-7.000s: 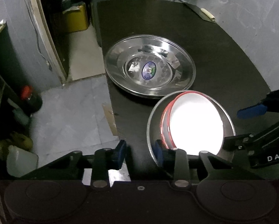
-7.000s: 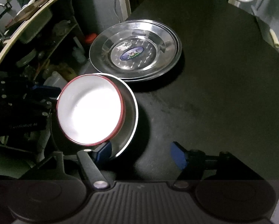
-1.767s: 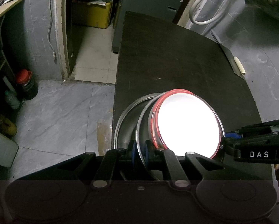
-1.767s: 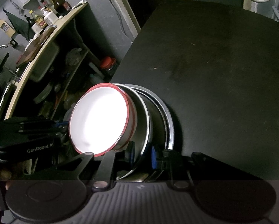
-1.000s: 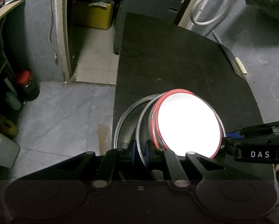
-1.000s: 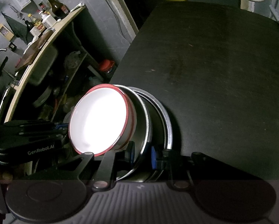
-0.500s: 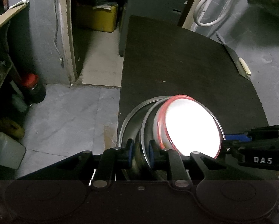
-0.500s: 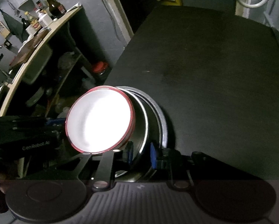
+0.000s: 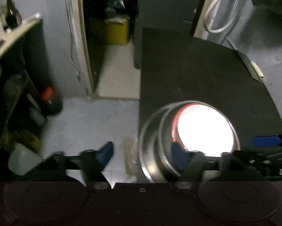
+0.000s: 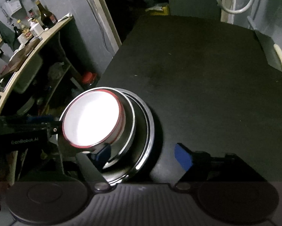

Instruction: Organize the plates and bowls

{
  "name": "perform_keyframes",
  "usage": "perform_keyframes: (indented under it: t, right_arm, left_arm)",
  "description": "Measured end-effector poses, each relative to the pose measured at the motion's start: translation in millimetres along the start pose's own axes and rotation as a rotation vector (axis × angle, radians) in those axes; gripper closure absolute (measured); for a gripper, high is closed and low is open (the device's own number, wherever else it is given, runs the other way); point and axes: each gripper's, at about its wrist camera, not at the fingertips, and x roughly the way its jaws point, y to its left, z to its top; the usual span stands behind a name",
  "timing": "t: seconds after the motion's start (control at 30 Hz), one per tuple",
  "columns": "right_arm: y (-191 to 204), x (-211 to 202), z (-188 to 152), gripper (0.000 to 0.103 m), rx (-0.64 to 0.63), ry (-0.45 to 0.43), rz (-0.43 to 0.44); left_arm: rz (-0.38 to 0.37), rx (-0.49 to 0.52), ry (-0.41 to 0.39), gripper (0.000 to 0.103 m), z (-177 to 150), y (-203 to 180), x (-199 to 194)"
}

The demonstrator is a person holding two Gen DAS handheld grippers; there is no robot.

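on the near left corner of the dark desk (image 9: 197, 71), the left wrist view shows one white red-rimmed bowl (image 9: 205, 130) nested in two steel plates (image 9: 152, 143), the left gripper (image 9: 141, 150) fingers opening astride their rim without pressing. from the right wrist view, the same stack of one bowl (image 10: 92, 120) in two plates (image 10: 141, 137) sits between the opening right gripper (image 10: 142, 154) fingers, untouched, with a bottle-laden shelf (image 10: 27, 43) at left.

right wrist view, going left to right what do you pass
shelf with bottles → red-rimmed white bowl → steel plate rim → bare black table → pale handle at the table's edge
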Motion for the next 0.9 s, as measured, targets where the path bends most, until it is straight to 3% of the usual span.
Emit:
perform_keyframes:
  t: [0.37, 0.6, 0.9]
  right_arm:
    - [1.1, -31.0, -26.1, 0.015, 0.065, -0.114, -0.017]
    - [6.2, -49.8, -40.6, 0.008, 0.098, -0.204, -0.053]
    - [20.1, -61.6, -71.7, 0.0, 0.121, -0.265, -0.053]
  left_arm:
    - [-0.035, -0.002, -0.033, 0.018, -13.3, 14.2, -28.1]
    - [-0.038, 0.008, -0.042, 0.006, -20.4, 18.9, -39.8]
    - [-0.083, 0.006, -0.078, 0.004, -40.1, 36.2, -52.7]
